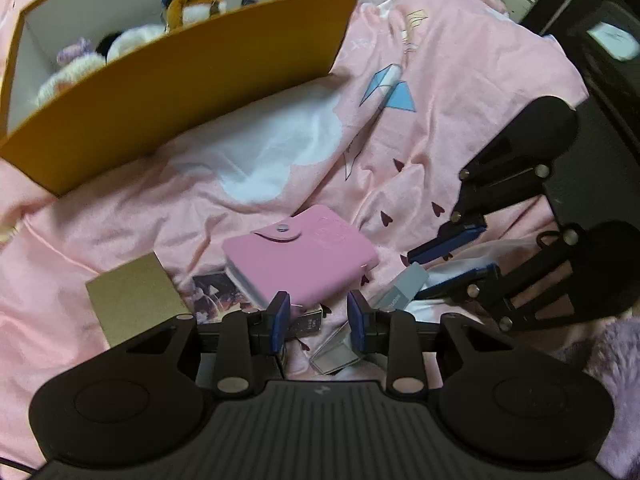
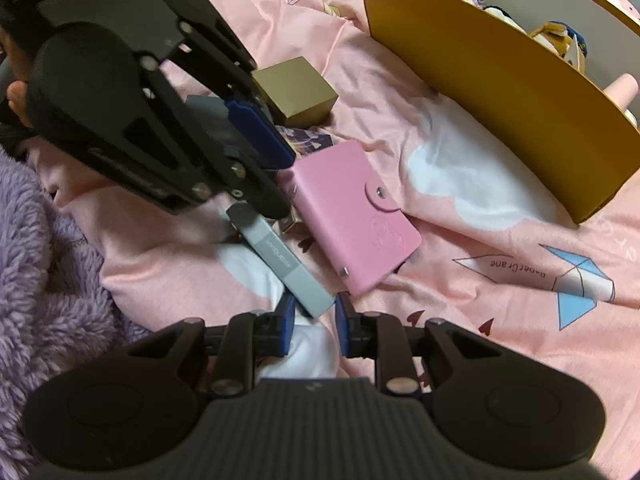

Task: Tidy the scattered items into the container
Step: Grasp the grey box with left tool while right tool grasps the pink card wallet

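Observation:
A pink snap-button card wallet (image 1: 300,256) (image 2: 352,216) lies on the pink bedsheet. My left gripper (image 1: 319,322) is open just in front of its near edge, above a small silver box (image 1: 308,322) and a clear plastic case (image 1: 336,354). A grey slim box (image 2: 280,258) (image 1: 396,290) lies beside the wallet; my right gripper (image 2: 316,326) is open at its near end. A gold box (image 1: 134,298) (image 2: 298,90) and a picture card (image 1: 214,292) (image 2: 306,140) lie nearby. The orange container (image 1: 188,80) (image 2: 500,76) holds plush toys.
A purple fluffy blanket (image 2: 44,264) (image 1: 616,364) lies at the bed's side. Dark furniture and shelves (image 1: 600,40) stand beyond the bed. The sheet (image 1: 460,120) is wrinkled, with white cloud and paper-crane prints.

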The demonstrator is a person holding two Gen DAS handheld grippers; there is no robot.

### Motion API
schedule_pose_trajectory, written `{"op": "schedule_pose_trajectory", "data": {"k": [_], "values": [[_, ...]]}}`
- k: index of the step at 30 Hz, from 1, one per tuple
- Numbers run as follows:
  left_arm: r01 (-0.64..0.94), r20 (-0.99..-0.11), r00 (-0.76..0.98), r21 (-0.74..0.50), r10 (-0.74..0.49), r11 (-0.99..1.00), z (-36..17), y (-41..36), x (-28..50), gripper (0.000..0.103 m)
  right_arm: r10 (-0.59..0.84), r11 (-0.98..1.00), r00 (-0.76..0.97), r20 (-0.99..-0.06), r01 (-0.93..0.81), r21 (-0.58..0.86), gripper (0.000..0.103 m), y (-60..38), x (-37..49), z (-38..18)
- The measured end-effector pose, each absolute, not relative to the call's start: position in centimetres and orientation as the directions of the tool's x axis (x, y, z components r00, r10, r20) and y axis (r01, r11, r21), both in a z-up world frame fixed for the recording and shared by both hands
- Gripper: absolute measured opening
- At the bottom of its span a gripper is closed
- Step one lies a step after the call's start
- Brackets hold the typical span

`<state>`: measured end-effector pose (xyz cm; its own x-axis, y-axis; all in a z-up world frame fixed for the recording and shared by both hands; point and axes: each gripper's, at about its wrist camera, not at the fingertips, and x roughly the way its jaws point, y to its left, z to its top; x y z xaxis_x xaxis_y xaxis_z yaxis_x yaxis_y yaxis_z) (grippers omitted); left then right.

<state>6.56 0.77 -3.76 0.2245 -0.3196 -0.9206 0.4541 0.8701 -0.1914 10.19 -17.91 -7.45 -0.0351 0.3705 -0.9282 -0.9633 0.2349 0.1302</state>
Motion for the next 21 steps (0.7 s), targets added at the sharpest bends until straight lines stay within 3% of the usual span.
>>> {"op": "schedule_pose_trajectory", "data": {"k": [2, 7, 11, 21], "values": [[0.504, -0.916, 0.216, -0.192, -0.339, 0.842, -3.0, 0.2, 5.9, 0.051, 0.375, 0.24, -0.028, -0.926, -0.962, 0.127, 0.024, -17.9, 10.2, -7.4], [0.613, -0.939, 0.215, -0.086, -0.27, 0.786, -3.4, -2.4, 4.5, 0.052, 0.39, 0.236, -0.024, -0.92, -0.963, 0.126, 0.024, -17.8, 10.3, -7.3], [0.638, -0.956, 0.198, -0.042, -0.218, 0.769, -5.0, -3.7, 4.4, 0.038, 0.41, 0.242, -0.022, -0.912, -0.961, 0.132, 0.024, -17.5, 10.5, -7.1], [0.59, -0.949, 0.217, -0.061, -0.231, 0.805, -5.2, -3.8, 4.2, 0.027, 0.427, 0.284, 0.005, -0.904, -0.95, 0.129, 0.025, -18.8, 12.5, -6.5]]}}
